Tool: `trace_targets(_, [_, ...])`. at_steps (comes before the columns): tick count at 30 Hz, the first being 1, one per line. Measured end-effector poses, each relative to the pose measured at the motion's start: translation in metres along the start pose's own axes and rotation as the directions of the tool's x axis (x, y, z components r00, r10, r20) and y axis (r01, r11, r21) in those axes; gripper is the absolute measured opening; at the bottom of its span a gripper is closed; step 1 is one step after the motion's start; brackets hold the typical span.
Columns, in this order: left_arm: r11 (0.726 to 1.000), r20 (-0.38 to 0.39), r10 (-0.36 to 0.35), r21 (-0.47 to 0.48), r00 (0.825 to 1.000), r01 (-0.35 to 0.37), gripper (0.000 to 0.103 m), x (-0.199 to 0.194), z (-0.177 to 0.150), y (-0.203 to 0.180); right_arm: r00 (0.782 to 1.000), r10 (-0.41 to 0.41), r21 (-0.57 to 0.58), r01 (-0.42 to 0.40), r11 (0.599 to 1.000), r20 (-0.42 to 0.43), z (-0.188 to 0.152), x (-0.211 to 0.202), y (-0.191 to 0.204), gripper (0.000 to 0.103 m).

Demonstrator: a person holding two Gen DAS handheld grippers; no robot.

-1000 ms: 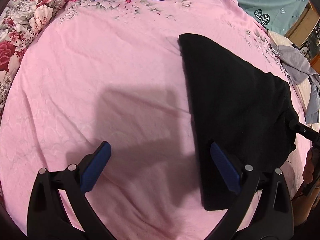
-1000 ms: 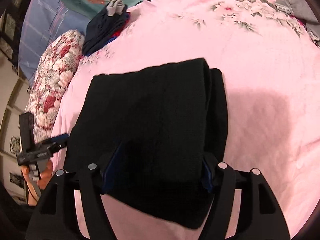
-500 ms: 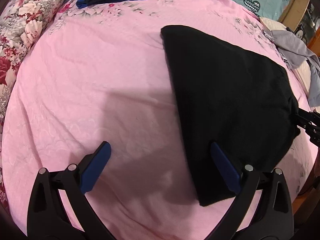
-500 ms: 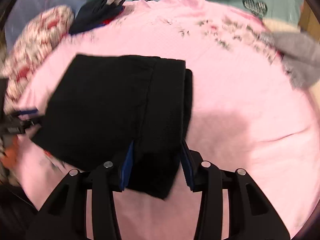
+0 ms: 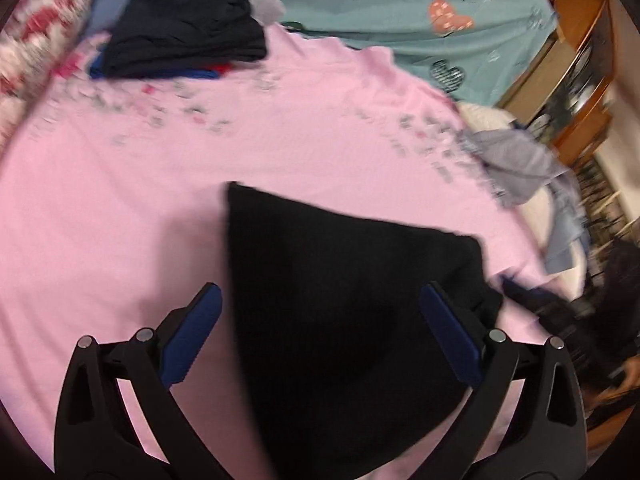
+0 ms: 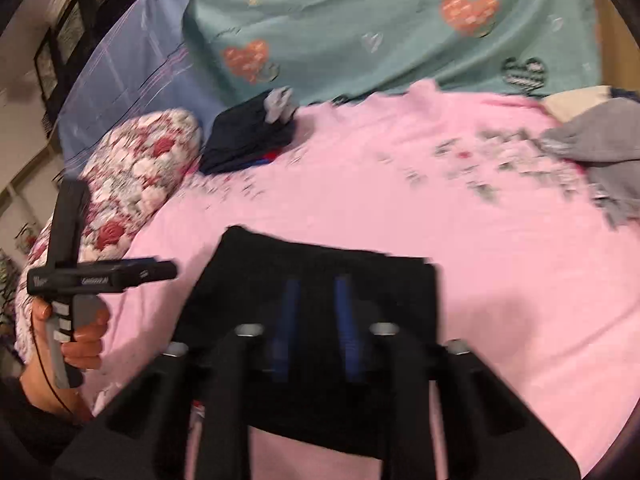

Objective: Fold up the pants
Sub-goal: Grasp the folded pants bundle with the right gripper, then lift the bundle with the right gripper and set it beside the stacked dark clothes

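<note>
L wrist view: left gripper (image 5: 320,330) spread wide, nothing between the blue pads (image 5: 192,334), hovering over the near part of the folded black pants (image 5: 344,304). Pants lie as a compact dark slab on the pink bedsheet (image 5: 120,208); L pad over bare sheet just off the pants' left edge, R pad over the cloth's right side. Well ahead of the tongs, upper L: stack of dark folded clothes (image 5: 180,36). Ahead-right: loose grey garment (image 5: 516,168). Frame blurred.

R wrist view: right gripper (image 6: 314,322) jaws drawn close with a narrow gap showing, pants (image 6: 312,276) directly beneath/ahead; whether cloth is pinched — cannot tell, blur plus black on black. Left gripper (image 6: 168,270) shows off to the L w/ the hand (image 6: 80,332) on its handle, beside the pants' left edge. Floral pillow (image 6: 136,168) far L, stack (image 6: 244,136) ahead-left.

Step, as I judge: folding looks essentially done; bundle likely about to be moved, prob. to the stack. Next calls for a firm pinch through all layers, L tongs supporting the free edge so the folds don't slip open.
</note>
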State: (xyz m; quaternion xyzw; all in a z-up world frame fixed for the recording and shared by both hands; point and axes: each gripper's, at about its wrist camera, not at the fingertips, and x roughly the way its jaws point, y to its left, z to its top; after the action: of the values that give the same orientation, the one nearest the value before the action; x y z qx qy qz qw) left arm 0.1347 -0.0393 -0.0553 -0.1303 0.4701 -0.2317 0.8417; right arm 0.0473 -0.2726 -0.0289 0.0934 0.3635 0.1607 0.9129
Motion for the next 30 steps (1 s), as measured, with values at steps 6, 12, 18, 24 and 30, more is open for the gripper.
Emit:
trace_targets(6, [0.998,-0.131,-0.022,-0.061,0.991,0.014,0.094,0.052,-0.004,0.006,0.97,0.047,-0.019,-0.053,0.998,-0.24,-0.012,0.07,0.018,0.01])
trace_targets(12, [0.985,-0.145,0.139,-0.082,0.98,-0.152,0.096,0.051,-0.01,0.016,0.974,-0.139,-0.016,0.138,0.99,-0.178,-0.024,0.036,-0.027,0.0])
trace_targets(18, [0.972,-0.147,0.233,-0.005,0.961,-0.236,0.099,0.05,-0.017,0.002,0.993,0.029,-0.022,-0.032,0.999,-0.111,-0.022,0.014,0.005,0.019])
trace_targets(24, [0.962,-0.182,0.271,0.014,0.945,-0.273,0.1,0.036,-0.028,0.01,0.964,-0.033,-0.113,0.003,0.994,-0.263,-0.045,0.042,0.01,0.043])
trace_targets(30, [0.982,-0.237,0.159,-0.065,0.958,-0.179,0.1,0.03,-0.026,0.031,0.996,0.017,0.019,-0.016,1.0,-0.083,-0.039,-0.009,-0.028,0.076])
